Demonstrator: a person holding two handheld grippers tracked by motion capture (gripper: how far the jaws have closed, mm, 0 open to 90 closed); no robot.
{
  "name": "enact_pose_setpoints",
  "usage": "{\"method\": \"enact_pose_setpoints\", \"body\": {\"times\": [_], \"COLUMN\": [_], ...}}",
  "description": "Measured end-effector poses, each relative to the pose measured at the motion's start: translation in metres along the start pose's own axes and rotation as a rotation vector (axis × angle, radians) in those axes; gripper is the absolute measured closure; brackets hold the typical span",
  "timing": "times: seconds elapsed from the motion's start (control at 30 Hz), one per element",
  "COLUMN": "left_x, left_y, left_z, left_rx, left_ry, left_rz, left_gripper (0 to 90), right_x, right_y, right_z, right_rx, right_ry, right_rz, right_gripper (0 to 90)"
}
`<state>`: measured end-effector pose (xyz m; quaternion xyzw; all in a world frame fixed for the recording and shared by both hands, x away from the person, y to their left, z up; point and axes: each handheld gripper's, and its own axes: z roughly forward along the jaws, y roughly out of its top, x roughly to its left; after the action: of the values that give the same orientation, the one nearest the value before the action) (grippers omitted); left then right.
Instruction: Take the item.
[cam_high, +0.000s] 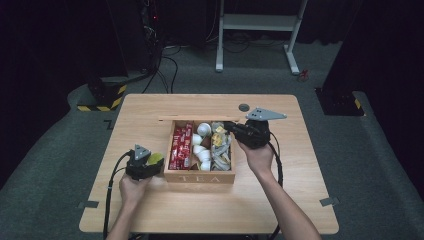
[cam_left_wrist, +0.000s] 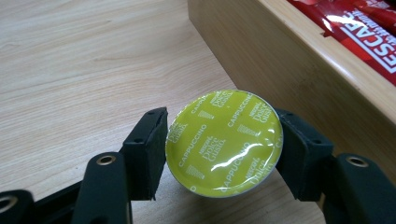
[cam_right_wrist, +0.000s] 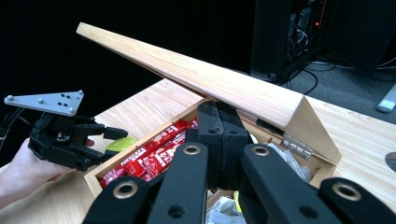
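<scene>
Two grippers are at work on a pale wooden tabletop (cam_high: 150, 210). The left gripper (cam_left_wrist: 224, 144) is clamped on a round coffee capsule (cam_left_wrist: 224, 142), one black jaw on each side of its rim. The capsule's shiny yellow-green foil lid faces the camera and is printed over and over with "CAPPUCCINO". Just right of this gripper rises the smooth outer wall of a wooden box (cam_left_wrist: 289, 70); past that wall lie glossy red sachets (cam_left_wrist: 359, 23) with white lettering.

The right gripper (cam_right_wrist: 219, 135) has its jaws pressed together with nothing visible between them, and it sits over the box's inside, just under the raised lid (cam_right_wrist: 201, 77). The lid is a flat wooden board that slants up away from this gripper. A small metal hinge (cam_right_wrist: 299, 144) joins it to the box's back edge.

From the high view, the box (cam_high: 200, 176) has "TEA" on its front wall and three lengthwise sections: red sachets (cam_high: 181, 146) nearest the left gripper (cam_high: 150, 162), white capsules (cam_high: 202, 145) in the middle, and crinkled clear and yellow packets (cam_high: 220, 147) next to the right gripper (cam_high: 235, 129).
</scene>
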<state>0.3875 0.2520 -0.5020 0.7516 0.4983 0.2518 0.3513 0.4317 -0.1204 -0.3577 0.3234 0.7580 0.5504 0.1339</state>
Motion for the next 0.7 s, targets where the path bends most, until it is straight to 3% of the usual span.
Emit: {"method": "enact_pose_setpoints", "body": {"times": [0.37, 0.7], "left_x": [0.004, 0.01], "left_y": [0.002, 0.006], "left_z": [-0.006, -0.025], "left_rx": [-0.025, -0.099], "left_ry": [-0.006, -0.036], "left_rz": [-0.039, -0.096], "left_gripper": [32.2, 25.1], "right_x": [0.0, 0.0], "right_y": [0.0, -0.001], "right_z": [0.001, 0.001], "right_rx": [0.001, -0.003], "right_ry": [0.009, 0.015], "right_rz": [0.0, 0.007], "right_gripper": [90.0, 90.0]}}
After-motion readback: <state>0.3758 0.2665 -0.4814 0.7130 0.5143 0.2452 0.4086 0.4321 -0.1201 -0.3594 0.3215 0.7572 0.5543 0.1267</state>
